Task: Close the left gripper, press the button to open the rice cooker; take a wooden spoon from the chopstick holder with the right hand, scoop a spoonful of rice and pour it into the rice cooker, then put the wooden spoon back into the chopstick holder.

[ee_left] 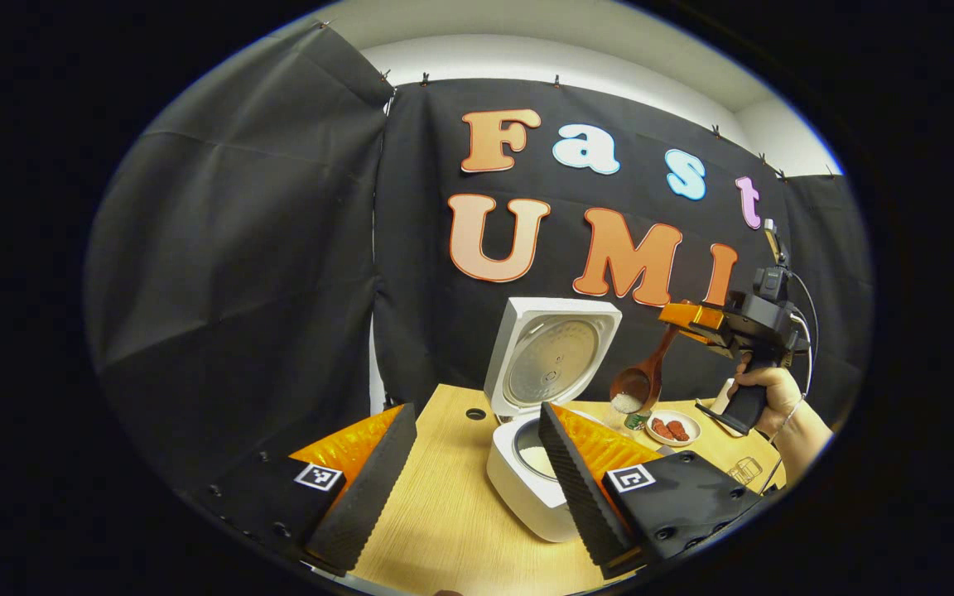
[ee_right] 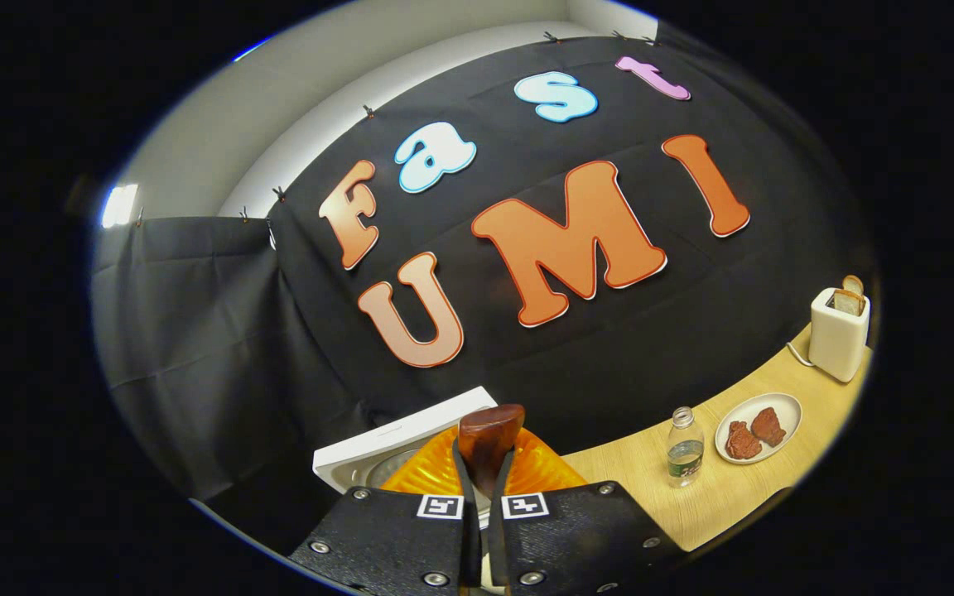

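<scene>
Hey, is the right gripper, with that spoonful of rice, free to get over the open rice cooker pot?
Probably yes. The rice cooker has its lid swung up at the back, so the pot lies open from above. The right gripper holds the wooden spoon beside it, nothing between. The left gripper stays low in front.

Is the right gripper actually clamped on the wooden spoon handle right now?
Touching. In the right gripper view, the right gripper has both fingers closed against the wooden spoon handle, which sticks up between them with no gap.
</scene>
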`<state>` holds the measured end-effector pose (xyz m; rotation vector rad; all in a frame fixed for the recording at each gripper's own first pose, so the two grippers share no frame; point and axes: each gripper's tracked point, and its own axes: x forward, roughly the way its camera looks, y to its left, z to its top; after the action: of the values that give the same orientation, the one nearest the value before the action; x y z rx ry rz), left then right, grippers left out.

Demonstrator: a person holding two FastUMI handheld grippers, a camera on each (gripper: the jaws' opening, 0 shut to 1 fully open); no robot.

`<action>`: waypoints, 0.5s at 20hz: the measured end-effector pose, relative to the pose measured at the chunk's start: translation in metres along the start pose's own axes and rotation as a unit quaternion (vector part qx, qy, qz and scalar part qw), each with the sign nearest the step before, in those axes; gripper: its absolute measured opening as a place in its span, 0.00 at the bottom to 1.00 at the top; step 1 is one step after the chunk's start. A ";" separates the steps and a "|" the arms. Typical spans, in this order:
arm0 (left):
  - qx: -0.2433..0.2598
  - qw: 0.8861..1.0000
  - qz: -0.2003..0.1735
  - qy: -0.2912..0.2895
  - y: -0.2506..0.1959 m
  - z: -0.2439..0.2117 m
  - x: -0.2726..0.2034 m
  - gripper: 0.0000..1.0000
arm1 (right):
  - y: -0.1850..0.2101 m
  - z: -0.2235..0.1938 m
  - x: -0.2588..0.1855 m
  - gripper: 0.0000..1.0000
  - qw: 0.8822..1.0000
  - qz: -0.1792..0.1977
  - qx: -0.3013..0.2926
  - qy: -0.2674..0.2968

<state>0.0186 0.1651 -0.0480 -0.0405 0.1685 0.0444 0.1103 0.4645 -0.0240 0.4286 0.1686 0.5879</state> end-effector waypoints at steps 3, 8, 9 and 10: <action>0.001 1.000 0.001 -0.001 0.002 0.000 0.000 1.00 | 0.002 -0.001 0.001 0.03 1.000 0.004 -0.023 -0.002; 0.000 1.000 0.000 0.002 0.002 -0.002 0.001 1.00 | 0.012 -0.005 0.000 0.03 0.997 0.021 -0.077 -0.006; 0.000 1.000 0.001 0.002 0.002 -0.002 0.002 1.00 | 0.016 -0.004 -0.001 0.03 0.996 0.028 -0.088 -0.007; 0.001 1.000 0.002 0.002 0.002 -0.003 0.002 1.00 | 0.021 -0.007 -0.001 0.03 0.995 0.037 -0.094 -0.009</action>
<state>0.0199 0.1674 -0.0513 -0.0390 0.1719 0.0474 0.0972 0.4814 -0.0208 0.2589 0.0794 0.6662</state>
